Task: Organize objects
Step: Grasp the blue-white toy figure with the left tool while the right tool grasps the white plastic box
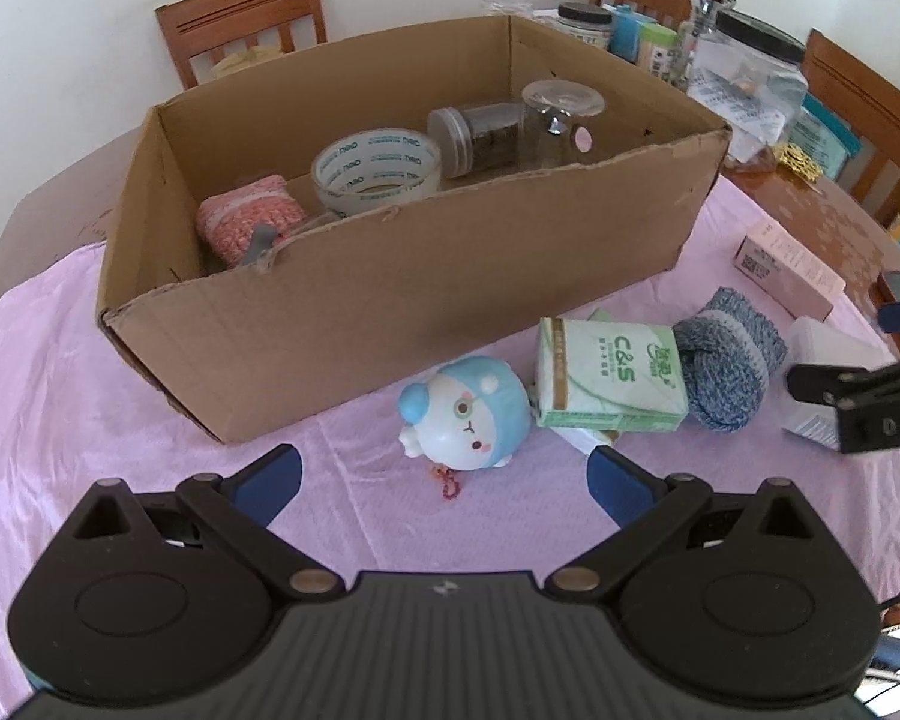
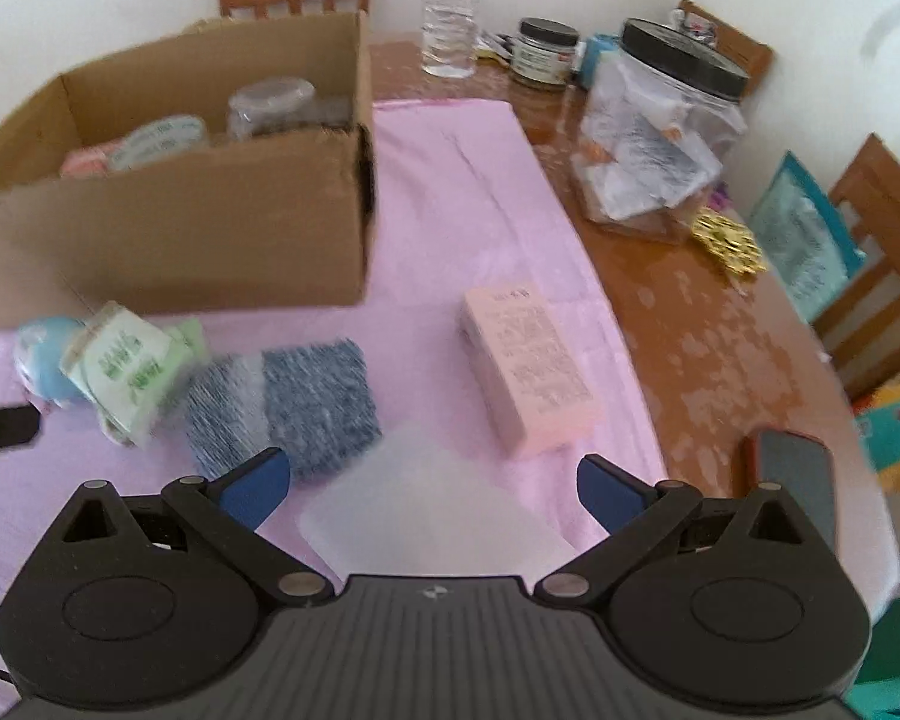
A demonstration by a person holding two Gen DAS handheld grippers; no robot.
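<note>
The left gripper hovers low over the pink cloth, jaws spread wide and empty — a blue-capped toy figure lies just ahead. The right gripper, equally wide and empty, hangs above a white box. Beyond lie the tissue pack, rolled blue sock and pink carton — farther back, the cardboard box holds a tape roll.

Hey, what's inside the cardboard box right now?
Inside the cardboard box: a pink knitted roll, tape roll, lidded jar, clear glass. The front wall hides the floor.
</note>
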